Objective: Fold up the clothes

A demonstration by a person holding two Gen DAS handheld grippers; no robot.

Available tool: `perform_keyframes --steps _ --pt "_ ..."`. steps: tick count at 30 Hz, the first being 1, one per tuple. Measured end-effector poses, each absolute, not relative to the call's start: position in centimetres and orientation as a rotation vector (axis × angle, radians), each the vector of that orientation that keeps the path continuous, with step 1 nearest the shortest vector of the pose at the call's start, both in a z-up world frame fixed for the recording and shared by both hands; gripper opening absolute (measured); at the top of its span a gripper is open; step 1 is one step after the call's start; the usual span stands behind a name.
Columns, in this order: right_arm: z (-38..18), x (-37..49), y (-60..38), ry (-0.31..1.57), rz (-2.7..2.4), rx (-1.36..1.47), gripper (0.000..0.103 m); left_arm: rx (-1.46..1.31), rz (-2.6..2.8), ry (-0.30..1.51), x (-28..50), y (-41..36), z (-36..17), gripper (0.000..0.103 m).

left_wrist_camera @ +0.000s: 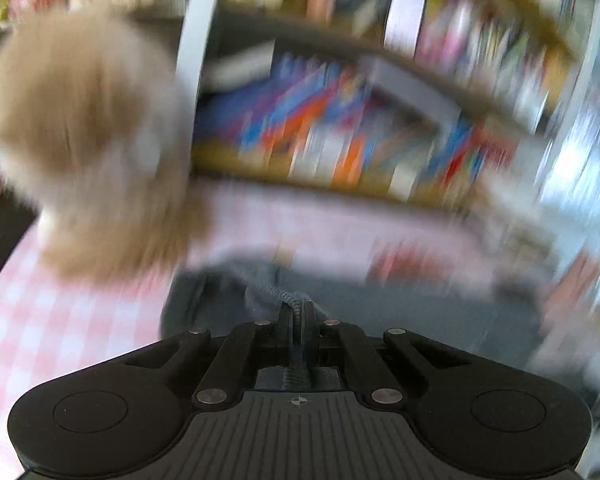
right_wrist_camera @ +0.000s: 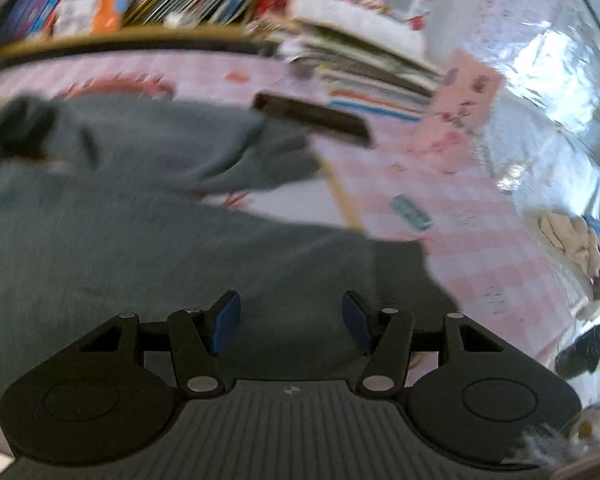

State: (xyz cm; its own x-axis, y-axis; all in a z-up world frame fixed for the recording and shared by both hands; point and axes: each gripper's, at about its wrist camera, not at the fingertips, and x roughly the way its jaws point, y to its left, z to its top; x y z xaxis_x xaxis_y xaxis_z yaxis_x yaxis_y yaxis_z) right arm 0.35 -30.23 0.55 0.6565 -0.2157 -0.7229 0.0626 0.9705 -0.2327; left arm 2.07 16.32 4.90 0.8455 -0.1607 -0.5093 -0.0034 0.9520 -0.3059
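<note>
Table: we're looking at a pink-and-white checked tablecloth [right_wrist_camera: 480, 264] covering the whole work surface, and it's showing in both wrist views, blurry in each.
Garment: we're seeing a big grey sweatshirt [right_wrist_camera: 160, 248] lying spread over the left and middle of the cloth in the right wrist view, with one sleeve [right_wrist_camera: 228, 152] sticking out toward the back. There's a bit of white print at its left edge, too cut off to read.
Bookshelf: it's running along the far side of the table, with rows of colourful books [left_wrist_camera: 340, 136] smeared by blur.
Plush thing: we're getting a fuzzy tan shape [left_wrist_camera: 88, 140] at the left of the left wrist view, looks like a soft toy, can't tell more.
Paper stack: a pile of magazines or papers [right_wrist_camera: 364, 68] is sitting at the back of the table, right of the sleeve.
Dark bar: a flat black object [right_wrist_camera: 312, 118] is lying just past the sleeve end.
Right gripper [right_wrist_camera: 291, 322]: it's hanging over the sweatshirt's near edge with its blue pads [right_wrist_camera: 224, 322] spread wide apart, nothing between them.
Left gripper [left_wrist_camera: 298, 312]: its fingers are pinched together on a ribbed grey bit of the sweatshirt [left_wrist_camera: 268, 292], which is bunching up right at the tips.
</note>
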Motion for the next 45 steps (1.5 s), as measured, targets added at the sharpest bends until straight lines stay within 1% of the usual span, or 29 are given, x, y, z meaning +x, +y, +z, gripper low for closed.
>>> perform_keyframes --steps 2,4,5,6,7,8,9,10,12,13,14,15,19,22,25,26,27,29,31,32,33,34,36,37,40,41,43,45 --pt "-0.3 0.4 -29.3 0.855 -0.135 -0.221 0.054 -0.412 -0.049 0.464 3.5 17.9 5.7 0.002" --pt "-0.5 0.6 -28.8 0.864 -0.113 -0.23 0.055 -0.496 0.035 0.485 6.7 19.9 4.1 0.003" --pt "-0.3 0.8 -28.8 0.867 -0.104 -0.228 0.058 -0.487 0.088 0.54 8.3 20.4 2.8 0.004" --pt "-0.3 1.0 -28.8 0.869 -0.101 -0.229 0.058 -0.468 0.124 0.643 10.2 20.7 1.1 0.01" --pt "-0.2 1.2 -28.7 0.871 -0.098 -0.229 0.058 -0.445 0.158 0.741 11.9 21.0 -0.6 0.011" --pt "-0.3 1.3 -28.7 0.875 -0.091 -0.231 0.058 -0.404 0.175 0.802 12.5 20.8 -1.6 0.012" --pt "-0.3 1.4 -28.7 0.879 -0.084 -0.232 0.058 -0.363 0.187 0.854 13.0 20.5 -2.5 0.018" --pt "-0.4 1.5 -28.7 0.883 -0.077 -0.233 0.058 -0.33 0.176 0.858 12.4 20.3 -2.4 0.021" --pt "-0.4 1.6 -28.8 0.885 -0.068 -0.229 0.059 -0.264 0.154 0.863 11.3 19.7 -2.1 0.04" --pt "-0.4 1.7 -28.9 0.886 -0.065 -0.227 0.059 -0.242 0.159 0.853 10.4 19.6 -1.7 0.045" --pt "-0.4 1.7 -29.0 0.888 -0.062 -0.219 0.059 -0.232 0.176 0.839 9.1 19.9 -1.3 0.054" --pt "-0.3 1.8 -29.2 0.891 -0.059 -0.21 0.059 -0.223 0.194 0.825 7.8 20.2 -0.9 0.057" --pt "0.4 1.6 -30.6 0.879 -0.109 -0.162 0.06 -0.318 0.268 0.806 2.1 22.3 -0.4 0.06" --pt "0.9 1.2 -32.8 0.874 -0.181 -0.095 0.06 -0.459 0.301 0.835 -1.6 23.3 -1.5 0.062" --pt "0.9 0.8 -34.5 0.884 -0.235 -0.072 0.061 -0.626 0.321 0.847 -3.3 23.4 -2.9 0.062" --pt "0.8 0.7 -35.0 0.894 -0.245 -0.062 0.061 -0.703 0.317 0.835 -3.3 23.3 -3.2 0.064" --pt "0.8 0.7 -35.5 0.902 -0.255 -0.053 0.061 -0.778 0.312 0.822 -3.3 23.2 -3.5 0.069" --pt "0.5 0.6 -35.8 0.913 -0.255 -0.04 0.064 -0.852 0.309 0.806 -2.6 22.9 -4.1 0.071" --pt "0.2 0.6 -36.2 0.923 -0.255 -0.027 0.064 -0.889 0.32 0.799 -1.6 22.6 -4.7 0.067" --pt "0.2 0.6 -36.2 0.924 -0.253 -0.026 0.064 -0.877 0.326 0.791 -1.3 22.4 -4.7 0.058" --pt "0.2 0.6 -36.1 0.929 -0.253 -0.024 0.064 -0.866 0.332 0.783 -0.9 22.3 -4.7 0.026" --pt "0.3 0.5 -36.1 0.932 -0.25 -0.023 0.064 -0.855 0.338 0.775 -0.6 22.2 -4.7 0.013" --pt "0.3 0.5 -36.2 0.939 -0.243 -0.021 0.064 -0.831 0.347 0.757 0.0 21.9 -4.7 0.009" --pt "0.3 0.5 -36.2 0.942 -0.24 -0.02 0.064 -0.813 0.332 0.731 -0.4 21.8 -3.9 0.009" --pt "0.5 0.4 -36.1 0.963 -0.216 -0.005 0.064 -0.767 0.263 0.611 -3.8 21.7 0.3 0.008" --pt "0.5 0.3 -36.0 0.972 -0.202 0.005 0.064 -0.762 0.277 0.595 -5.2 22.1 1.1 0.008" --pt "0.6 0.0 -35.5 0.984 -0.155 0.027 0.064 -0.747 0.354 0.609 -7.6 24.3 1.2 0.008" --pt "0.6 -0.5 -34.1 0.981 -0.066 0.024 0.066 -0.724 0.462 0.705 -8.8 26.2 -1.2 0.008"
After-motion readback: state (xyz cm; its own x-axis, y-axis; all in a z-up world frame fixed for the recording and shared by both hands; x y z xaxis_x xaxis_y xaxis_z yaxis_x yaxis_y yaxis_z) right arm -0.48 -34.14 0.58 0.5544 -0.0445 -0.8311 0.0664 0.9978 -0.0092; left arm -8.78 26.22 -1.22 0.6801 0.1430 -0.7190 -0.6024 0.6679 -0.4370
